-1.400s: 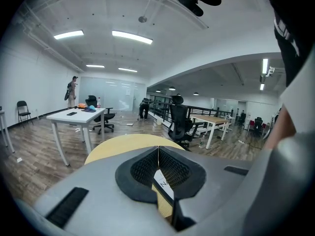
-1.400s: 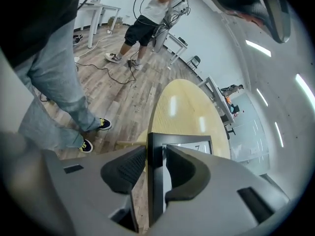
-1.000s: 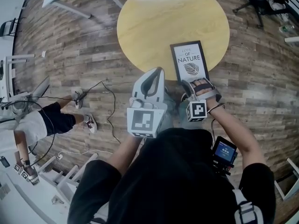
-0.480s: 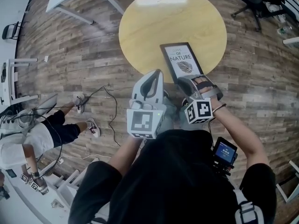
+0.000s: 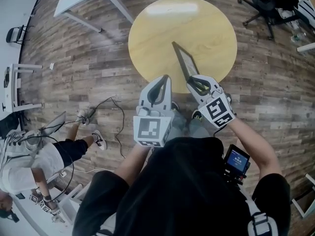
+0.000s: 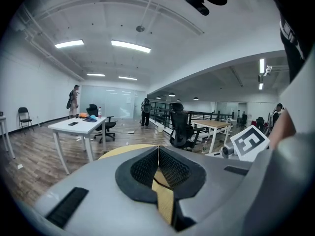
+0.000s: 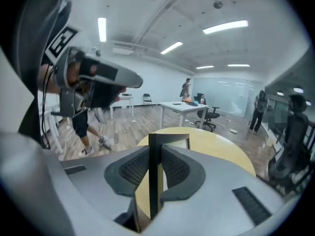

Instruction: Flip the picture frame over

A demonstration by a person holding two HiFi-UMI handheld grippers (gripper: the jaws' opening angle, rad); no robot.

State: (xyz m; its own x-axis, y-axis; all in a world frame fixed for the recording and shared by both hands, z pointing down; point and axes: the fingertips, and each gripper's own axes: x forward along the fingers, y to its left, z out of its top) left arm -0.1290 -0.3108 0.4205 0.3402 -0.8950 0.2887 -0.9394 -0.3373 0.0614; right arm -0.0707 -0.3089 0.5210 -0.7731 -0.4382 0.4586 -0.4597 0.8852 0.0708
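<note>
1. The round table [image 5: 162, 38] lay directly ahead of you. The work was over its near right part.
2. The picture frame [image 5: 183, 60] stood on edge above the table, roughly halfway through the flip in my judgement. Its near end was in your right claw and its far end was free. Whether that far end touched the tabletop could not be established.
3. The left claw [image 5: 165, 80] was closed on nothing, jaws meeting. It was held low beside the right one, clear of the frame and pointing across the table.
4. The right claw [image 5: 194, 84] was narrow and clamped on the frame's near end, one pad on each face. It was angled slightly downward, with your wrist rolled so the marker cube faced up and outward.
5. Recommendation: carry the roll on in the same direction and bring the free long edge down to the table first. Lay the frame flat before you release it. The single end grip invites pivoting, so steady the free edge with the left claw if it swings.
</note>
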